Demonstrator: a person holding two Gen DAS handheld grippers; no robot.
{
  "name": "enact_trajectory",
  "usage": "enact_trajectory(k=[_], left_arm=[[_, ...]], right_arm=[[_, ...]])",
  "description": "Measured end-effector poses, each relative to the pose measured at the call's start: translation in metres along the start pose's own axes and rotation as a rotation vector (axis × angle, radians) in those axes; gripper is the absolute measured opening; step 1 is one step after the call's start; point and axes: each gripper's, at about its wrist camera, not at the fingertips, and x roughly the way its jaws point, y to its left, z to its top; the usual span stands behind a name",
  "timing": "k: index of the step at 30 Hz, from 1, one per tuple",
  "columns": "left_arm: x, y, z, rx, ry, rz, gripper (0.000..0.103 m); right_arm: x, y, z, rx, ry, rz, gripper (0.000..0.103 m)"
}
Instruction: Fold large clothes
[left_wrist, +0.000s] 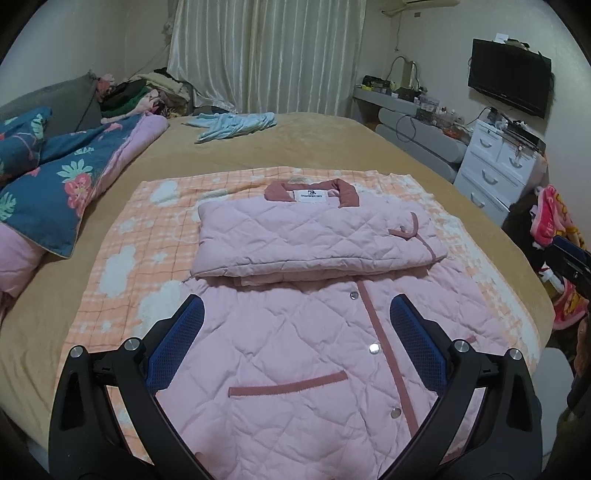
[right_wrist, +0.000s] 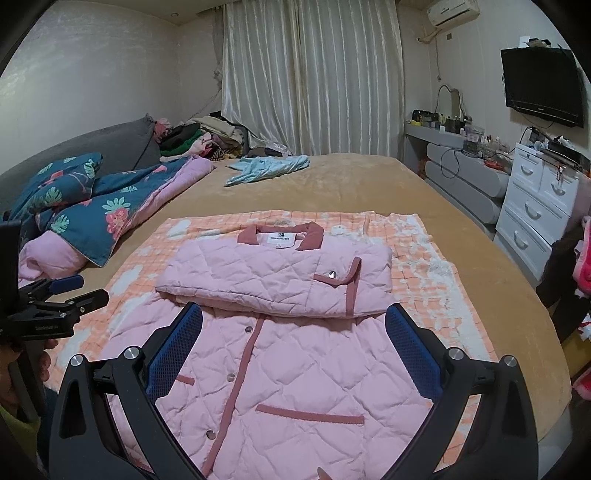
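Observation:
A pink quilted jacket (left_wrist: 295, 354) with dusty-rose trim and snap buttons lies front up on an orange checked blanket (left_wrist: 147, 229) on the bed. Its collar half (left_wrist: 295, 236) is folded down over the body, forming a thick band across the middle. My left gripper (left_wrist: 297, 310) hovers open over the jacket's lower half, holding nothing. The right wrist view shows the same jacket (right_wrist: 303, 373) and folded band (right_wrist: 280, 280). My right gripper (right_wrist: 294, 315) is also open and empty above the hem side. The left gripper (right_wrist: 70, 290) shows at that view's left edge.
A tan bed sheet (left_wrist: 295, 147) stretches beyond the blanket. A blue floral quilt (left_wrist: 62, 177) lies bunched at the left. A light blue garment (left_wrist: 232, 123) lies at the far side. White drawers (left_wrist: 495, 166) and pink items stand off the bed's right edge.

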Motion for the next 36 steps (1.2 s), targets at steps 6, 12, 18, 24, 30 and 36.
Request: enact_trajectory(k=[6,12,18,24,30,36], left_arm=[[-0.004,-0.001,-0.004,0.000,-0.005,0.002,0.095],[-0.010,-0.002,-0.015,0.005,-0.006,0.001,0.095],[-0.007,0.005,-0.023,-0.002,0.012,0.020,0.095],[0.000,0.015,-0.039,-0.004,0.035,0.038,0.095],[0.010,0.023,-0.056,-0.006,0.062,0.058,0.095],[0.019,0.032,-0.074,-0.024,0.096,0.070,0.095]], right_arm=[[-0.007,-0.003,-0.007,0.001,-0.013,0.004,0.099],[-0.010,-0.005,-0.012,-0.005,-0.002,-0.003,0.099],[-0.007,-0.011,-0.018,0.002,0.010,-0.010,0.099],[-0.001,-0.016,-0.033,0.002,0.043,-0.018,0.099],[0.004,-0.023,-0.048,0.016,0.064,-0.031,0.099],[0.012,-0.028,-0.061,0.015,0.087,-0.041,0.099]])
